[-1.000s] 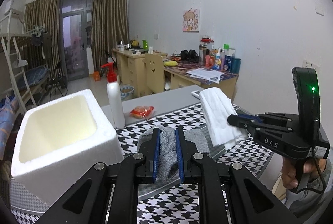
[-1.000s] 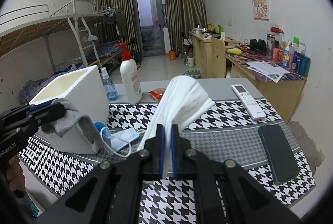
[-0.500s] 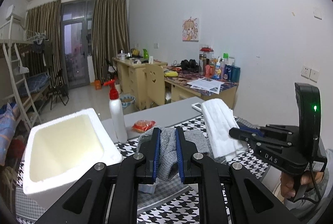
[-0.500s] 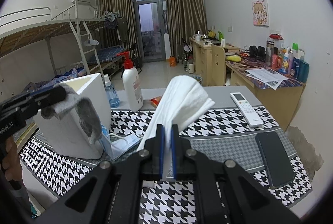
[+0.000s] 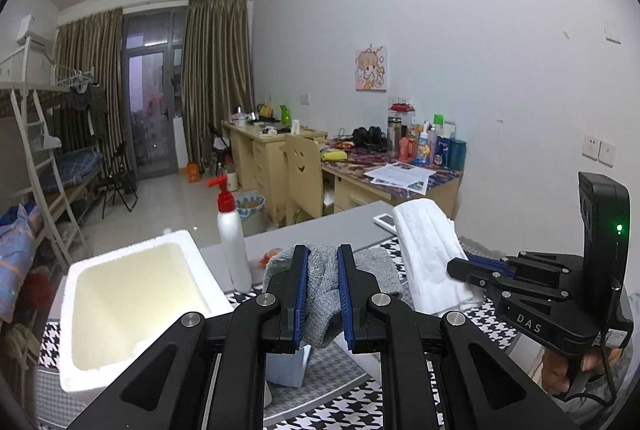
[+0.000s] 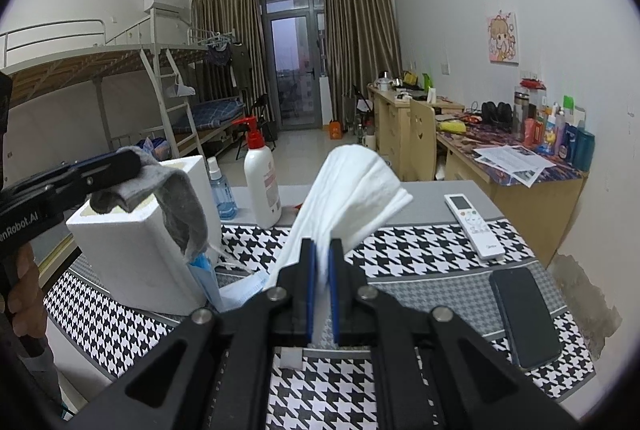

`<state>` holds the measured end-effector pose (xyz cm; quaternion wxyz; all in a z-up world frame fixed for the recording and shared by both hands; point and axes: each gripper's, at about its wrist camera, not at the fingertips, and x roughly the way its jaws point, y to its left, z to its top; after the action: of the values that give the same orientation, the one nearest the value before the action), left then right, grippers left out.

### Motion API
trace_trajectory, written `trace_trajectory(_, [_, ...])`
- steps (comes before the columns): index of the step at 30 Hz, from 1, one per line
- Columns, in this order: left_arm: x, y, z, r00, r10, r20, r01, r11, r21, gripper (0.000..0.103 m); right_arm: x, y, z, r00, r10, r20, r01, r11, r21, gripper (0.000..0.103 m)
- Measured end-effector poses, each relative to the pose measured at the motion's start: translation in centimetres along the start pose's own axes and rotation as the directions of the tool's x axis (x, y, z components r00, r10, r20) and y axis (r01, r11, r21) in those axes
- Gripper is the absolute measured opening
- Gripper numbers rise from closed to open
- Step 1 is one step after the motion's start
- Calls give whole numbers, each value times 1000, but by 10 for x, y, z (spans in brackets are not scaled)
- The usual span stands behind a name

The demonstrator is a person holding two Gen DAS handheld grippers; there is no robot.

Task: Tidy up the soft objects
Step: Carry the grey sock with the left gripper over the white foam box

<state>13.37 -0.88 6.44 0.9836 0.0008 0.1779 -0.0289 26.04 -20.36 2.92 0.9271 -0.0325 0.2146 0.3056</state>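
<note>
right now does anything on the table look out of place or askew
A blue face mask lies crumpled against the foot of the white foam box, its ear loop trailing over the houndstooth cloth. Nothing looks spilled or damaged.

Both hand-held grippers are black with silver screws and blue pads: left hand-held gripper (image 5: 323, 294), right hand-held gripper (image 6: 321, 286) marked "DAS", green light lit.

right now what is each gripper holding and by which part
Left gripper pinches the grey sock mid-length; right gripper pinches the white towel's lower end.
</note>
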Motion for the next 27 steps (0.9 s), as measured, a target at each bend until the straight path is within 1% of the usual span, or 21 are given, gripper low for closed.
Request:
trace_trajectory(7, [-8,1,11,999,17,37,-18,1000,10,16,-3,5,7,1000,15,26,-15,1000,-14,9])
trace_trajectory(14, [-10,7,15,998,43,55,-44,999,5,16,-4,12,15,998,38,49,-36,999,-32,9])
trace_trajectory(27, [-19,25,25,988,119,94,-119,993,-7,16,1,32,26,992,109,70,-104,992,-69,9])
